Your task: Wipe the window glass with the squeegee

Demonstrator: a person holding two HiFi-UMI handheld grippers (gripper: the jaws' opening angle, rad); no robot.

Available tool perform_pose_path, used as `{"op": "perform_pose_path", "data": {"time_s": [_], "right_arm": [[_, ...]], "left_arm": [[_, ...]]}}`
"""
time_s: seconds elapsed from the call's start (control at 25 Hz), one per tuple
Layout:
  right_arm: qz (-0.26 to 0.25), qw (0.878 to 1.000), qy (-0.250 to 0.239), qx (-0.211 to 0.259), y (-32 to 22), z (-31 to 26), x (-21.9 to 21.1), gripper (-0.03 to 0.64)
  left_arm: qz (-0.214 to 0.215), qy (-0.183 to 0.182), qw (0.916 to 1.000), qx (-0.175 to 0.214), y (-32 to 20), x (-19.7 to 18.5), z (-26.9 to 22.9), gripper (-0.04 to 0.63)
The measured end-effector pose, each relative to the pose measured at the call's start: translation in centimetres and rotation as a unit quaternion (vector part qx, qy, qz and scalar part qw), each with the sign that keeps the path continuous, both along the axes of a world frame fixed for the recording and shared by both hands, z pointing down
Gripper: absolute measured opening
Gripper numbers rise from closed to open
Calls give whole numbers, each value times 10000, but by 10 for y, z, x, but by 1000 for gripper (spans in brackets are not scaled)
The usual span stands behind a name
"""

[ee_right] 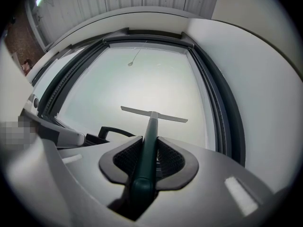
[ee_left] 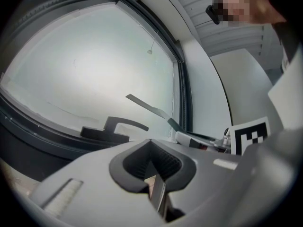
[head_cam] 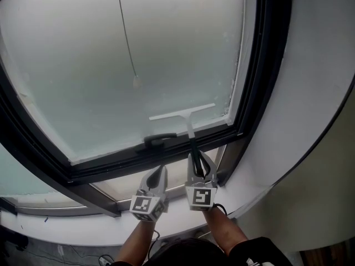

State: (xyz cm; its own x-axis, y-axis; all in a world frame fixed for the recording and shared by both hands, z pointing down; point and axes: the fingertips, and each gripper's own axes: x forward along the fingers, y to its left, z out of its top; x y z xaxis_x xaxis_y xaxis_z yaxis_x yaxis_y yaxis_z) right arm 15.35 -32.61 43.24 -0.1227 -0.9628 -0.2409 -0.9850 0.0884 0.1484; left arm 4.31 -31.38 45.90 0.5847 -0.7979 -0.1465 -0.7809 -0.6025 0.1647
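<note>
Right gripper view showed the right claw (ee_right: 150, 162) clamped on the handle of the squeegee (ee_right: 152, 122), its blade low on the window glass (ee_right: 142, 74) near the right frame (ee_right: 222, 126); the left claw (ee_left: 154, 167) was closed on nothing; a clean stroke probably needed the blade flat and the pressure even.

Bright, diffuse daylight through the frosted window glass (head_cam: 111, 65), dark frame (head_cam: 260, 82) in silhouette against it, strong fisheye bending with black vignetted corners in both gripper views, near foreground soft.
</note>
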Motion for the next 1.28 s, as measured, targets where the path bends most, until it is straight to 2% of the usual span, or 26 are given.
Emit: {"op": "perform_pose_path", "data": {"time_s": [1.28], "right_arm": [[35,9990,-69,-447,5,41,1,98]], "left_arm": [[111,98,9995,-264,-4,8,20,-2]]}}
